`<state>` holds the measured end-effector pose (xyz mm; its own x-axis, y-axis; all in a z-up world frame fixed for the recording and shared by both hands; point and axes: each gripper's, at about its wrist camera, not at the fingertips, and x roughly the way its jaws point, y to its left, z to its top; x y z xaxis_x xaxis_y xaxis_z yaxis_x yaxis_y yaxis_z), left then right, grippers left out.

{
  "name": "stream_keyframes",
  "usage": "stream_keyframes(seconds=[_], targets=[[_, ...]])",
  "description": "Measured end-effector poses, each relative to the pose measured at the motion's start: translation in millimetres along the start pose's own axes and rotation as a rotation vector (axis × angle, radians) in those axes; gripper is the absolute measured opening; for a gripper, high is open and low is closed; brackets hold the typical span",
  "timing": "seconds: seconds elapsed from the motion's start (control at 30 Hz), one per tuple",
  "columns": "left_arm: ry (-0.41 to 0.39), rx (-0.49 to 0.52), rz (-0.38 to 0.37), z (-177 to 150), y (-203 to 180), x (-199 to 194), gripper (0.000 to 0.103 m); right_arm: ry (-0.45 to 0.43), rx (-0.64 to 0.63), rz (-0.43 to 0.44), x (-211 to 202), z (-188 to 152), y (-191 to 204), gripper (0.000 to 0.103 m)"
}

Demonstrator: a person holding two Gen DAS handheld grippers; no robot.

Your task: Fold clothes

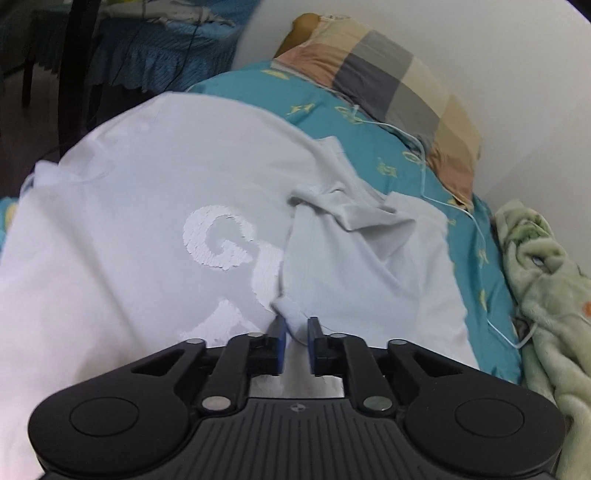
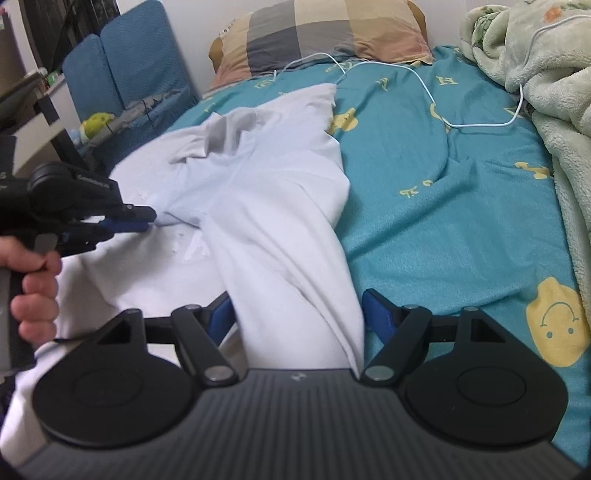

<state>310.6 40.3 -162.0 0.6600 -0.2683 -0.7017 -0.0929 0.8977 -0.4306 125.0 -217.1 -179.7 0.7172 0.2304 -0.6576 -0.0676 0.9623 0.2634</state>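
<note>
A white shirt (image 1: 147, 229) is spread on the bed (image 2: 443, 206). Its folded edge is pinched by the left gripper (image 1: 296, 325); the right gripper (image 2: 297, 314) is held wide, ungripped. That shallow pinch could slip, undoing the fold.

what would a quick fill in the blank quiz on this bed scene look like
1. The white shirt lies on a ____ bedsheet.
2. The checked pillow sits at the ____ of the bed.
3. The right gripper has its fingers wide apart, with a fold of the ____ lying between them.
4. A thin white ____ runs across the sheet below the pillow.

Missing words: teal; head; shirt; cable
</note>
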Motion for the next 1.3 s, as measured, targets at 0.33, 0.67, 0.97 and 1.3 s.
stream_keyframes(seconds=[0.33,0.67,0.97,1.3], targets=[[-0.049,0.144,-0.091,-68.9,-52.6,-145.8,0.035,-0.127,0.019,0.026,-97.4,8.6,-10.3,0.075],[0.045,0.373,-0.225,-193.5,-94.8,-204.0,0.035,-0.218,0.03,0.015,-219.3,-9.5,-12.2,0.075],[0.149,0.602,-0.306,-259.6,-136.3,-168.8,0.04,-0.21,0.075,-0.079,-228.0,-37.0,-33.2,0.075],[0.19,0.793,-0.245,-299.2,-153.2,-135.2,0.028,-0.144,0.14,-0.078,-191.8,-39.2,-48.3,0.075]])
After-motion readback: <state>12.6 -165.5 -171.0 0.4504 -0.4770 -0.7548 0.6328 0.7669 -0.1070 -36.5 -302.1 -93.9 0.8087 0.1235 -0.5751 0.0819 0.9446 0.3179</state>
